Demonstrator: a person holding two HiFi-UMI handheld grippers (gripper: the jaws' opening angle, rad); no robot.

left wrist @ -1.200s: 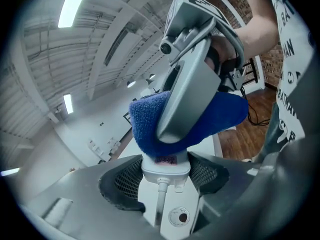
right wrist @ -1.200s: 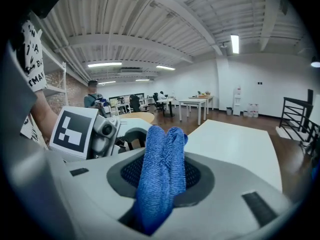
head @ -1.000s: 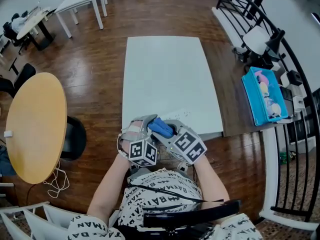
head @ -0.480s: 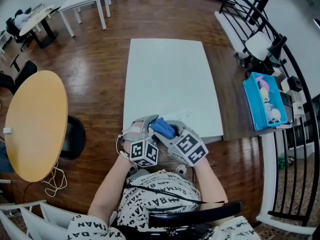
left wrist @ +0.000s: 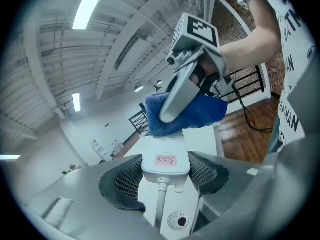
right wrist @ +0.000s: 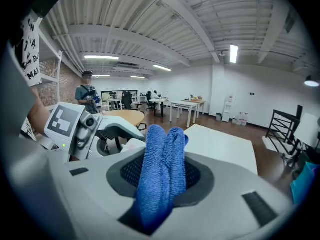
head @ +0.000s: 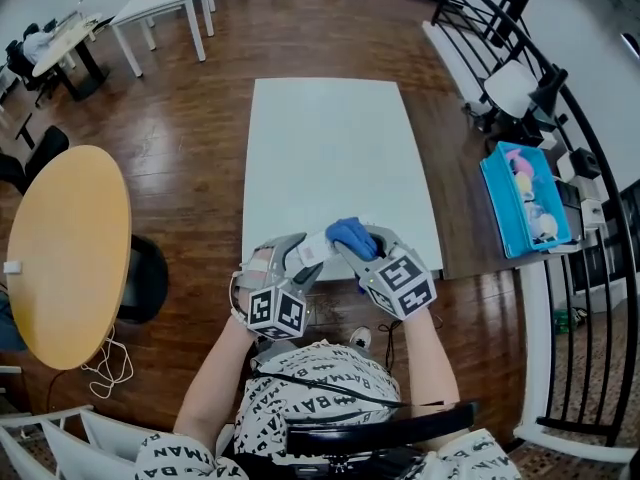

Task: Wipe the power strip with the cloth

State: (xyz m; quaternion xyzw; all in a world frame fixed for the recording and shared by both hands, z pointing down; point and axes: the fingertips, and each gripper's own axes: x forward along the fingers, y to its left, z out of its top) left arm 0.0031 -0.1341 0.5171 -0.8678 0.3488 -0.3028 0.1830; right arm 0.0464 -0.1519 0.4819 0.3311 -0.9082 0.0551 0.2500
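My left gripper is shut on one end of the white power strip, held just above the near edge of the white table. In the left gripper view the strip sits between both pads, its cable end toward the camera. My right gripper is shut on a folded blue cloth. The cloth lies over the strip's far end, with the right gripper on top of it. In the right gripper view the cloth stands up between the jaws, and the left gripper shows at the left.
A round wooden table and a black chair stand at my left. At the right are a blue tray of small items and a black railing. White desks stand at the back.
My right gripper has slid to the right with the cloth, away from the left gripper. More of the white strip now shows between the two grippers. The left gripper has barely moved.
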